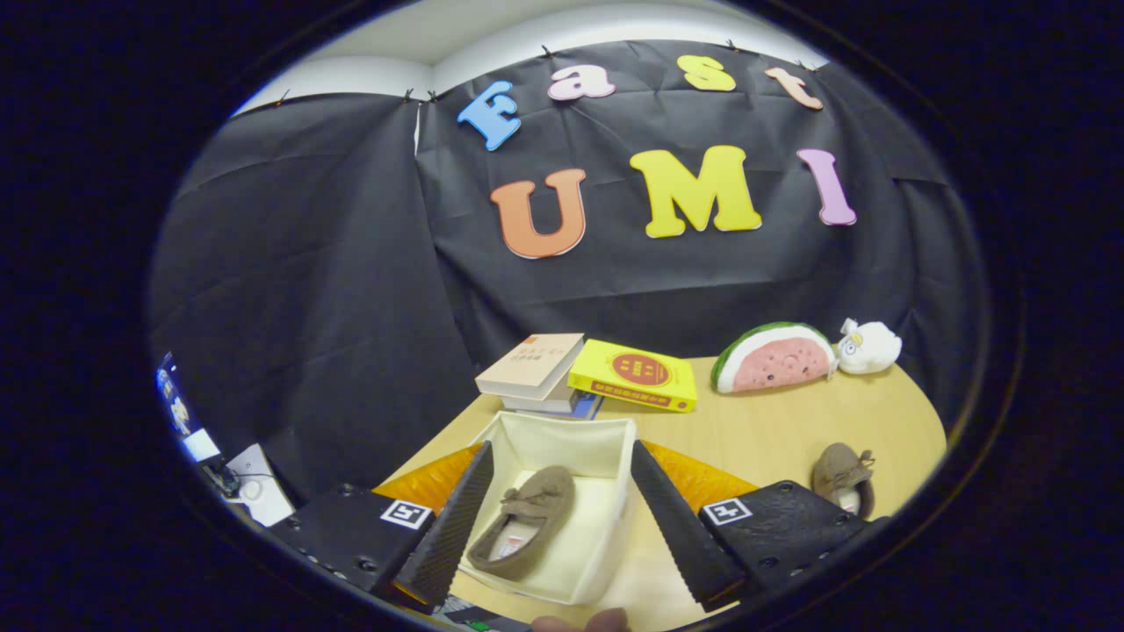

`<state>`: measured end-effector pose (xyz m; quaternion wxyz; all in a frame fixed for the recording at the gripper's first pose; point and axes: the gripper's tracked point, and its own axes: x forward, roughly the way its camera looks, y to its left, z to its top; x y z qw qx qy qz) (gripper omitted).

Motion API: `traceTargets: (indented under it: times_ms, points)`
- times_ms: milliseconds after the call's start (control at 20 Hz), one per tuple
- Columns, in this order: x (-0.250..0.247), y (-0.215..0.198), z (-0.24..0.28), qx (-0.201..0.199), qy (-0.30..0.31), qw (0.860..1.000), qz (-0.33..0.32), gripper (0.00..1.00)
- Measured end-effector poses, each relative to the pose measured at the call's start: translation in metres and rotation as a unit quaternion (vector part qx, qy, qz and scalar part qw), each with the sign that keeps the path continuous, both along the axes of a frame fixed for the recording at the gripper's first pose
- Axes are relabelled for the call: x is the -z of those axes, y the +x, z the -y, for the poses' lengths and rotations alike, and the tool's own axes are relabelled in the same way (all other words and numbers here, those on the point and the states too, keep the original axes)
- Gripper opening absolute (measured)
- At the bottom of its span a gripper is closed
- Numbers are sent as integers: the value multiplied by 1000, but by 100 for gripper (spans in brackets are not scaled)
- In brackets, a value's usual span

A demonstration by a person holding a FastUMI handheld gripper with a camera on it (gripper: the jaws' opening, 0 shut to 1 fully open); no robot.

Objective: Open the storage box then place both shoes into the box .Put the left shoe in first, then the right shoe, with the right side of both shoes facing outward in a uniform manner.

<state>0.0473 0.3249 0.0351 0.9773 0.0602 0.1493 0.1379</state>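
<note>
A cream fabric storage box point(606, 448) stands open on the wooden table, directly below and between my fingers. One brown shoe point(522, 520) lies inside it, leaning against the left wall with its toe pointing away from me. The other brown shoe point(841, 474) rests on the table to the right, just beyond my right finger. My gripper point(562, 527) is open, held above the box, with nothing pressed between the fingers.
An orange lid or mat point(702, 478) lies under the box. Beyond the box are stacked books point(532, 369) and a yellow book point(634, 375). A watermelon plush point(774, 355) and a white plush point(869, 346) sit at the back right. A fingertip point(580, 621) shows near the box's front.
</note>
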Motion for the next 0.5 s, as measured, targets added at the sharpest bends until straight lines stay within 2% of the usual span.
traceTargets:
  times_ms: [250, 500]
  points:
    - [-1, 0, 110, 39, -32, 999, -1, 96]
    - [22, -3, 224, 87, -87, 992, -9, 96]
